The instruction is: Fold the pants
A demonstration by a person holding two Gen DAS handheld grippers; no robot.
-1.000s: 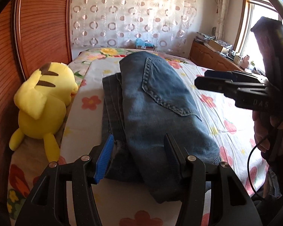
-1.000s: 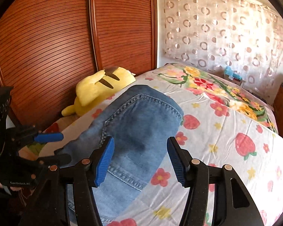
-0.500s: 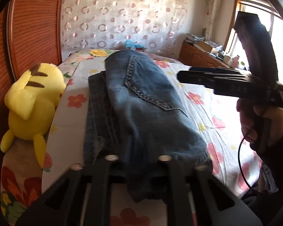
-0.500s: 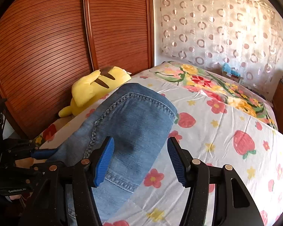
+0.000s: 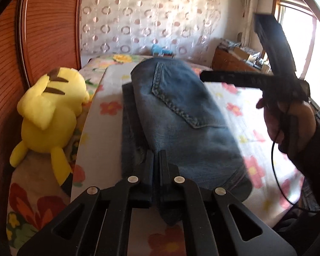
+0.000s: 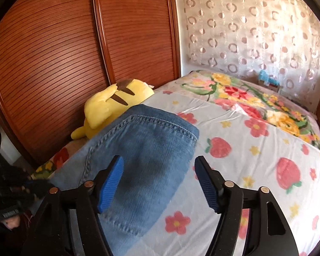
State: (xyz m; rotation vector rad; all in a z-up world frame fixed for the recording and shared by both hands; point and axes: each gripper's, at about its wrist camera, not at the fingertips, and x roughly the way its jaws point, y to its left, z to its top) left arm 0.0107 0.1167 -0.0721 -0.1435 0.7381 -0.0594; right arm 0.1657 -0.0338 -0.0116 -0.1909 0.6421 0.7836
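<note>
Folded blue jeans (image 5: 181, 117) lie lengthwise on the flowered bed sheet (image 5: 241, 115), back pocket up. My left gripper (image 5: 157, 155) is shut, its fingertips pinching the denim at the near end, and some cloth hangs below the fingers. In the right wrist view the jeans (image 6: 151, 149) run from the lower left toward the middle. My right gripper (image 6: 158, 160) hovers over them with blue pads spread; its jaws are opening and nothing is pressed between them. From the left wrist view the right gripper (image 5: 204, 75) reaches in above the jeans' far right side, held by a hand (image 5: 288, 121).
A yellow plush toy (image 5: 51, 111) lies left of the jeans against the wooden slatted wardrobe doors (image 6: 53, 64). A patterned curtain (image 5: 149, 21) hangs behind the bed. A wooden dresser (image 5: 228, 59) with clutter stands at the back right. The sheet (image 6: 256, 160) spreads to the right.
My left gripper closed on the near end of the jeans. The right gripper's pads spread wider, and it shifted a little over the jeans.
</note>
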